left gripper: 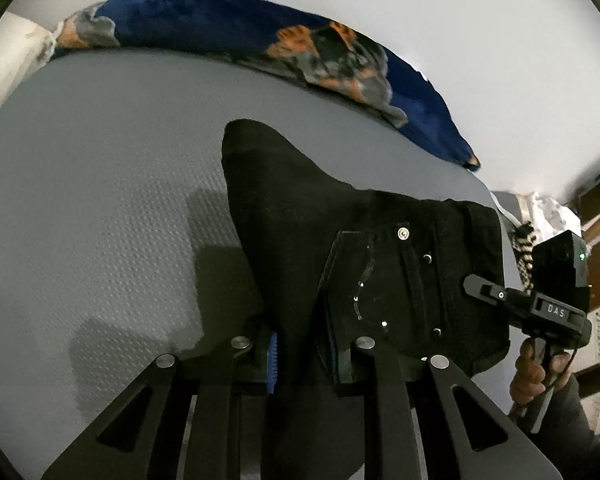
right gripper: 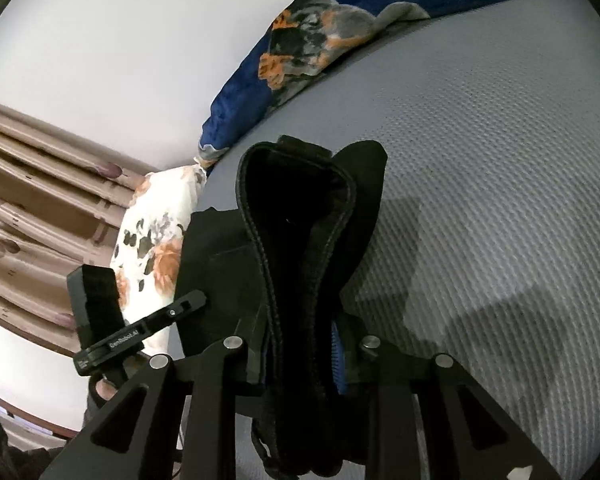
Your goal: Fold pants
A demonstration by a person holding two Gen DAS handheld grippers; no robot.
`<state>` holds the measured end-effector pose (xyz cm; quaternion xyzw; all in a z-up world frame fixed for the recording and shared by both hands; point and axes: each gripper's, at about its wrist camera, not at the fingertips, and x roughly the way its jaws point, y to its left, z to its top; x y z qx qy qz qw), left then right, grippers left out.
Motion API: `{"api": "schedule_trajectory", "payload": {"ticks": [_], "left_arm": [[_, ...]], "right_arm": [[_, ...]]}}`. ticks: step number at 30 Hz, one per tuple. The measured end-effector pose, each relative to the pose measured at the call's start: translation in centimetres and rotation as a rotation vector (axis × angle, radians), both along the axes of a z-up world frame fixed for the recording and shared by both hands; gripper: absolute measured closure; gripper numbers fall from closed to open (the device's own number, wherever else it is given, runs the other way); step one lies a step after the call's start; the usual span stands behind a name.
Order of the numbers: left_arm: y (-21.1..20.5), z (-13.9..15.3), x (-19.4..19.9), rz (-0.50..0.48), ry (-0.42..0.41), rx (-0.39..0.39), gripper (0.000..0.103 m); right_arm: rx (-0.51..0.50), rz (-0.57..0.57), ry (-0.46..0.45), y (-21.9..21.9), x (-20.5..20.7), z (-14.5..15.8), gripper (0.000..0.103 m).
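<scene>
The black pants point(left gripper: 372, 264) hang lifted above a grey textured bed surface point(left gripper: 100, 208). My left gripper point(left gripper: 302, 356) is shut on a fold of the pants near the seat, with a back pocket and rivets to the right. My right gripper point(right gripper: 300, 356) is shut on the stitched waistband of the pants point(right gripper: 300, 216), which stands up in a loop before it. The right gripper shows at the right edge of the left wrist view point(left gripper: 480, 288). The left gripper shows at the left of the right wrist view point(right gripper: 188, 304).
A blue blanket with orange and grey print point(left gripper: 260, 40) lies along the far edge of the bed. A white floral pillow point(right gripper: 156, 248) lies beside the bed surface point(right gripper: 500, 160). Brown curtains point(right gripper: 28, 208) hang at the left. A white wall point(left gripper: 500, 40) stands behind.
</scene>
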<state>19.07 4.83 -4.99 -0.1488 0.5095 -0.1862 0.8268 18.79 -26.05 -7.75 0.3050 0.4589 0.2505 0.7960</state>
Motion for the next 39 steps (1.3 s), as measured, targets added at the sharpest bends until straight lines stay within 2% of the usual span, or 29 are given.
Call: {"api": "schedule_trajectory", "payload": {"ticks": [3, 5, 6, 8, 11, 12, 13, 16, 18, 23, 25, 29, 36, 39], "left_arm": [[0.4, -0.6, 0.8, 0.006, 0.008, 0.024, 0.084], [0.4, -1.9, 1.1, 0.013, 0.034, 0.058, 0.08], [0.3, -2.4, 1.2, 0.021, 0.044, 0.085, 0.078], [0.2, -3.7, 1.2, 0.033, 0.069, 0.132, 0.065], [0.0, -4.3, 0.6, 0.043, 0.054, 0.191, 0.055], [-0.1, -4.2, 0.4, 0.04, 0.042, 0.215, 0.053], [-0.4, -4.1, 0.1, 0.038, 0.026, 0.247, 0.049], [-0.9, -3.6, -1.0, 0.038, -0.004, 0.307, 0.049], [-1.2, -3.1, -1.9, 0.054, -0.023, 0.352, 0.048], [-1.8, -1.7, -4.8, 0.094, -0.075, 0.427, 0.048], [-1.8, -0.9, -6.4, 0.116, -0.092, 0.44, 0.048], [-1.6, 0.3, -8.9, 0.163, -0.116, 0.457, 0.043], [-1.7, 1.4, -12.1, 0.192, -0.153, 0.469, 0.043], [-1.8, 1.6, -13.1, 0.203, -0.161, 0.468, 0.042]], "right_arm": [[-0.062, -0.011, 0.007, 0.4, 0.4, -0.5, 0.08], [-0.208, -0.035, 0.033, 1.0, 0.5, -1.1, 0.077], [-0.283, -0.048, 0.041, 1.3, 0.5, -1.4, 0.071], [-0.383, -0.048, 0.024, 1.9, 0.1, -1.5, 0.06], [-0.485, -0.055, -0.009, 2.3, -0.9, -1.3, 0.047], [-0.501, -0.06, -0.009, 2.3, -1.1, -1.3, 0.042], [-0.515, -0.064, -0.013, 2.2, -1.5, -1.2, 0.041], [-0.536, -0.082, -0.041, 2.3, -2.6, -0.2, 0.041], [-0.557, -0.096, -0.088, 2.7, -3.8, 1.3, 0.041], [-0.612, -0.141, -0.189, 5.1, -6.8, 4.6, 0.029], [-0.64, -0.151, -0.215, 6.3, -8.1, 5.2, 0.024], [-0.681, -0.163, -0.245, 8.6, -10.2, 5.3, 0.021], [-0.694, -0.169, -0.265, 10.5, -13.1, 4.9, 0.015], [-0.67, -0.186, -0.254, 10.7, -13.9, 4.8, 0.013]]}}
